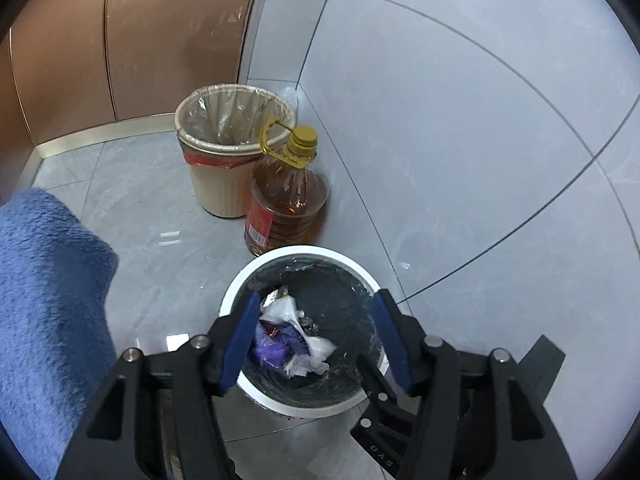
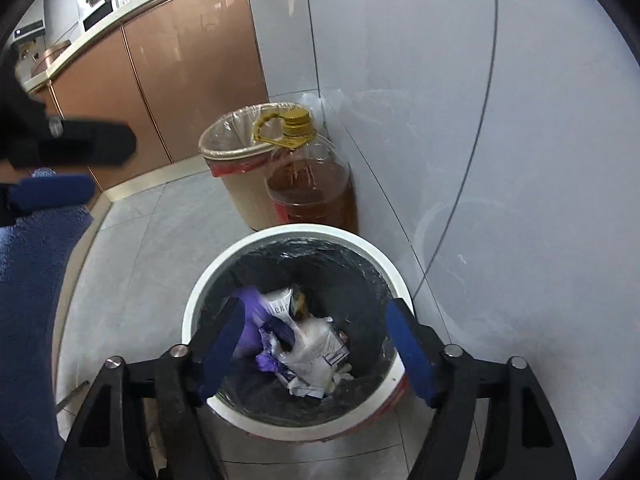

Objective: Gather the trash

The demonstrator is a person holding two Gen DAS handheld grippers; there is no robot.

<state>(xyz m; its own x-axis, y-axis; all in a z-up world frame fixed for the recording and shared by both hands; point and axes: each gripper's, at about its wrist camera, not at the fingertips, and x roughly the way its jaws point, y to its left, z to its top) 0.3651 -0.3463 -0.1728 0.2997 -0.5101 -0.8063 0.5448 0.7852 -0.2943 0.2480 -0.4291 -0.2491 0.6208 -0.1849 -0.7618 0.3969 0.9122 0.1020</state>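
I'm looking down into a kitchen corner: grey tiled floor (image 1: 152,216), pale tiled wall, copper-coloured cabinet doors (image 1: 120,40) behind. A white bin (image 2: 292,236) with a black liner sits on the floor near the wall, and the trash (image 2: 304,344) lies heaped in its bottom: crumpled white wrappers, a purple glove. My left claw (image 1: 316,344) and right claw (image 2: 316,348) both hang over the bin's mouth, jaws spread and nothing between the pads, so I judge they are placed to reach the liner's rim on either side. Behind stand a beige ribbed bin (image 1: 224,168) with a clear liner and a large oil bottle (image 1: 288,196), tucked against the wall, probably out of the walkway.
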